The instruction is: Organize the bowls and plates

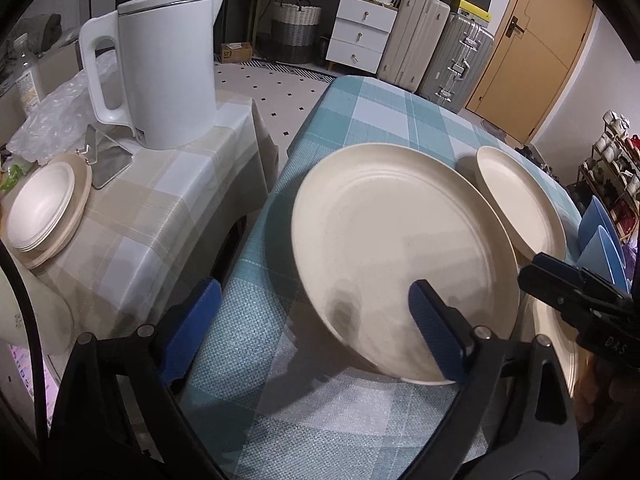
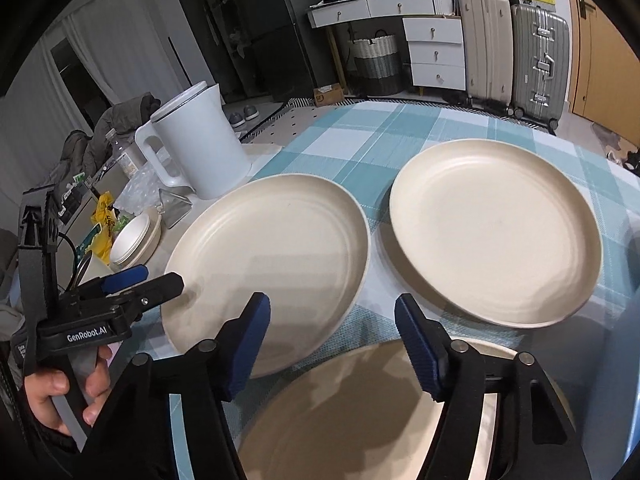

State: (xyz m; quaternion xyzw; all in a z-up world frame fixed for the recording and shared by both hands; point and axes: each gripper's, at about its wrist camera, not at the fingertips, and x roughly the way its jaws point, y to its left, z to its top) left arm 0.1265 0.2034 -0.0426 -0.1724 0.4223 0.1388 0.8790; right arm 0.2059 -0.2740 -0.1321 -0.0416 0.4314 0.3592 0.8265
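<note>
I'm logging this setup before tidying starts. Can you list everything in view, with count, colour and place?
Plates: three, cream, on the blue checked table; two side by side, one nearest under the right gripper.
Table: one, blue-and-white checked cloth, centre.
Side table: one, beige checked cloth, left.
Kettle: one, white, on the side table.
Bowls: a small white stack on a cream plate, side table.
Blue bowls: two, table's right edge.
Suitcases: several, beige, grey and teal, back wall.
Drawers: one unit, white.
Basket: one, white and grey, floor.
Left gripper: open, black with blue pads.
Right gripper: open.
Hand: holding the left gripper.
</note>
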